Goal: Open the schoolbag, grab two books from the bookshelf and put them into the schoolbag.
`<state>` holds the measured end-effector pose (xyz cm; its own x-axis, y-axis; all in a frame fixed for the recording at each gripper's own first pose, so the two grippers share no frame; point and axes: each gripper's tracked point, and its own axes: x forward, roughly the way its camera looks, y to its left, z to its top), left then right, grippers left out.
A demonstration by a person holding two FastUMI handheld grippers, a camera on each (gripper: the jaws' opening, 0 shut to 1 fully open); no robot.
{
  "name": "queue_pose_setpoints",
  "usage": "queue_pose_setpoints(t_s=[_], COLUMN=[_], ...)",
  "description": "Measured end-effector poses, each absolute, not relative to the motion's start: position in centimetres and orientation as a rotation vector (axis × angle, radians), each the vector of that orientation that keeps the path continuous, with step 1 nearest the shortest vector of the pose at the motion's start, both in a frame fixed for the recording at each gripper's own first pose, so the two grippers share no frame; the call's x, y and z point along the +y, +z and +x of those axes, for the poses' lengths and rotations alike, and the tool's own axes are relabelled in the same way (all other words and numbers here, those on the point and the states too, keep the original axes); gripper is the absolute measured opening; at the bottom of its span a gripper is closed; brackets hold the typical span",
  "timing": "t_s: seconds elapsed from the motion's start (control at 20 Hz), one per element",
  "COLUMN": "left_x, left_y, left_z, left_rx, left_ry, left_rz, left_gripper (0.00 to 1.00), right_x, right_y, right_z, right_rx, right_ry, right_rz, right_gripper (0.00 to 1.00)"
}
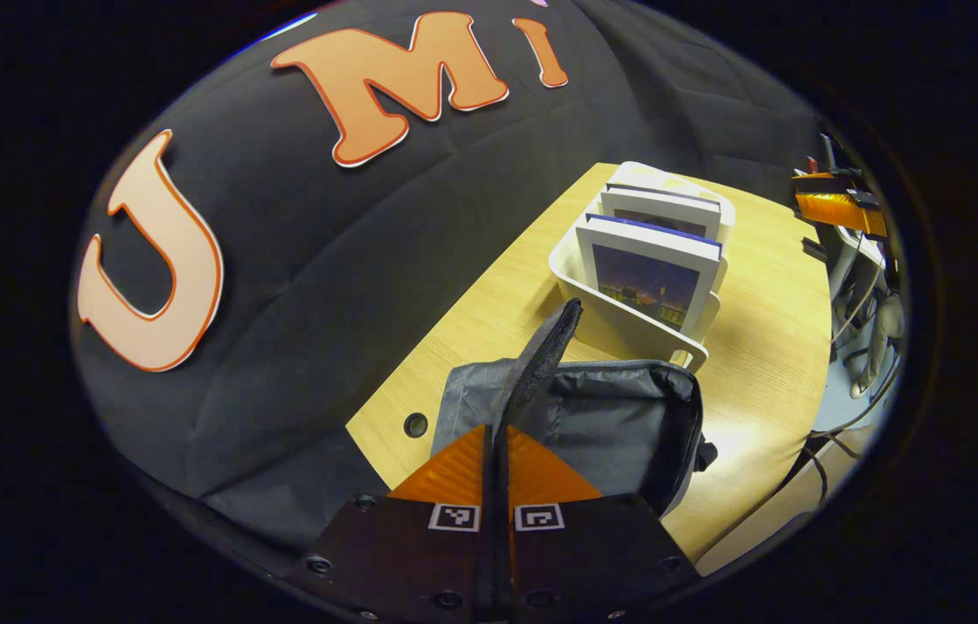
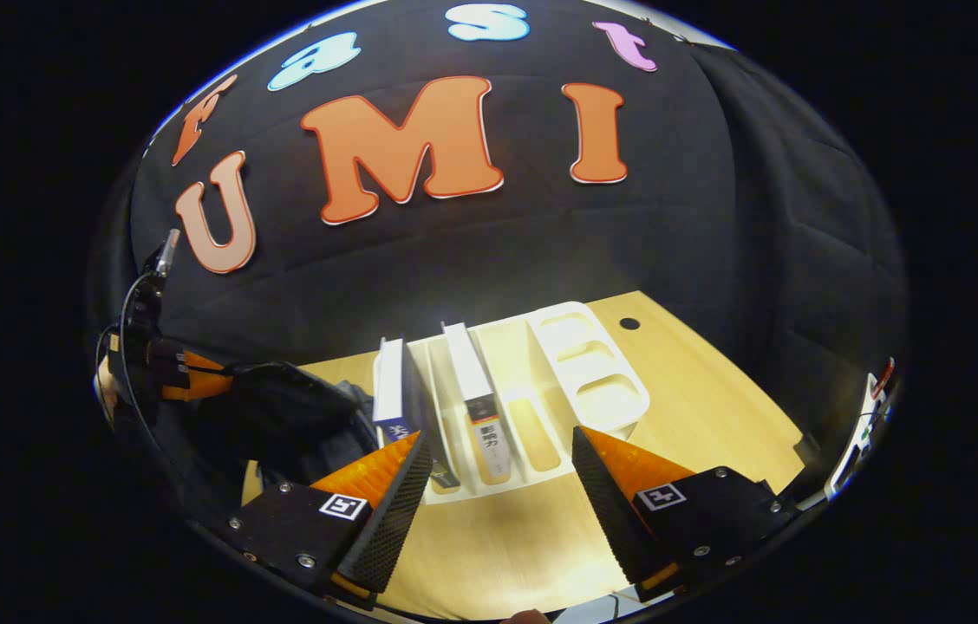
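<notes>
The dark schoolbag (image 1: 619, 416) lies open on the wooden table (image 1: 766, 347), its grey lining showing. My left gripper (image 1: 493, 433) is shut on a black flap edge (image 1: 551, 340) of the bag and holds it up. Just beyond stands the white bookshelf (image 1: 619, 325) with two upright books (image 1: 649, 277) in its slots. In the right gripper view, my right gripper (image 2: 498, 468) hangs open in front of the bookshelf (image 2: 580, 364), straddling the books: one book (image 2: 392, 390) by its left finger, another (image 2: 476, 399) between the fingers. The bag (image 2: 290, 416) and left gripper (image 2: 172, 368) show at far left.
A round cable hole (image 1: 415, 425) sits in the table near the bag, another (image 2: 629, 323) behind the shelf. Cables and equipment (image 1: 853, 260) stand off the table's right edge. The shelf's right slots (image 2: 593, 381) hold nothing. Black cloth wall runs behind.
</notes>
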<state>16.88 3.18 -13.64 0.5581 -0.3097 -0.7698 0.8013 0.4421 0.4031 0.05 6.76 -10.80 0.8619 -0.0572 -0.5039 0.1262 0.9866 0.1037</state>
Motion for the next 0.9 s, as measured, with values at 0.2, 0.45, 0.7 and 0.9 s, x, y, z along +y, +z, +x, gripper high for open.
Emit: queue_pose_setpoints(t_s=[0.2, 0.45, 0.7, 0.9], left_x=[2.6, 2.9, 3.6, 4.0], left_y=[-13.2, -15.2, -15.0, -15.1], left_z=[17.9, 17.3, 17.3, 17.7], left_rx=[0.661, 0.694, 0.686, 0.687], left_ry=[-0.786, -0.806, -0.811, -0.808], left_rz=[0.815, 0.779, 0.757, 0.748], left_gripper=[0.01, 0.01, 0.01, 0.01], right_x=[11.9, 17.3, 17.8, 17.0], right_y=[-7.2, -5.5, -9.3, -13.0], right_z=[2.2, 6.4, 11.6, 13.9], right_rx=[0.655, 0.947, 1.149, 1.25], right_ry=[0.058, 0.171, 0.111, 0.071], right_rz=[0.121, 0.016, -0.109, -0.163], right_gripper=[0.97, 0.98, 0.98, 0.99])
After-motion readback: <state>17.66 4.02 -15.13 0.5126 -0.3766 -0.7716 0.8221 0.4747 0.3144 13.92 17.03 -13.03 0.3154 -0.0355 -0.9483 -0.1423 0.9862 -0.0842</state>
